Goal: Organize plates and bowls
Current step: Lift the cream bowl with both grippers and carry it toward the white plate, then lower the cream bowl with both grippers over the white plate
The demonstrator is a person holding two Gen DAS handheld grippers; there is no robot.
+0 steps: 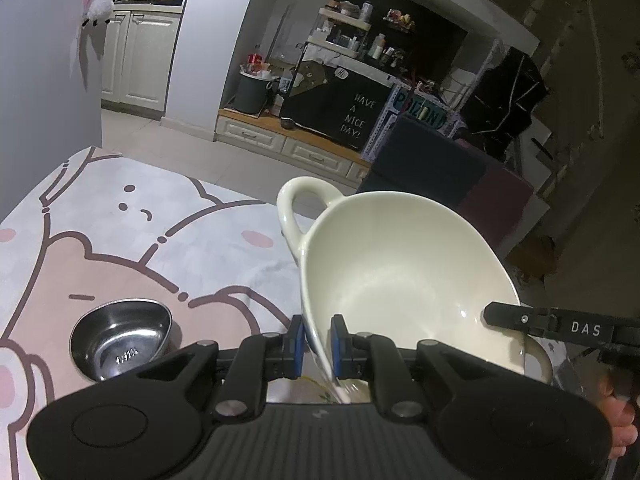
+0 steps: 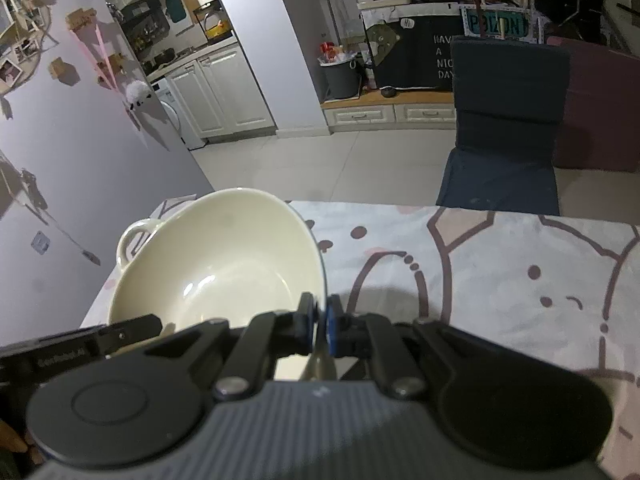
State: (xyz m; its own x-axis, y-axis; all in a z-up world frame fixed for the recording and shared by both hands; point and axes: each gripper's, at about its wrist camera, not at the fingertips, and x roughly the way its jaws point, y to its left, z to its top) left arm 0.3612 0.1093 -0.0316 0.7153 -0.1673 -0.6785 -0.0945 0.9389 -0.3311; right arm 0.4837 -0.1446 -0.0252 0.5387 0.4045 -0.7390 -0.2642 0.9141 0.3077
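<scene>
Both claws are clamped on the same cream bowl [image 1: 400, 276]. From the left wrist view, the left gripper [image 1: 318, 346] has its two blue pads closed on the near rim of the bowl, one pad inside the wall and one outside. The bowl is tilted, with its opening turned toward the camera. One loop handle [image 1: 290, 208] stands at the far left of the bowl, and a second handle [image 1: 540, 360] shows at the lower right. The tip of the right gripper [image 1: 552, 324] reaches in from the right, over the rim on that side.

From the right wrist view, the right gripper [image 2: 320, 326] is closed on the right rim of the bowl [image 2: 216, 264], with the thin wall pinched between its pads. The bowl lies to the left of this claw, and the table is visible beyond and beside it. Whether the bowl touches the table I cannot tell.

One small steel bowl [image 1: 120, 338] stands on the tablecloth [image 1: 132, 240], to the left of the left claw and apart from the cream bowl. The cloth has a pink cartoon bear pattern.

Readable writing: "DAS" on the right gripper's finger, "HAVE A NICE DAY!" on a black board [image 1: 356, 116] in the background, and "POIZON" on a teal sign [image 2: 498, 24].

I count two bowls; I see no plate.
</scene>
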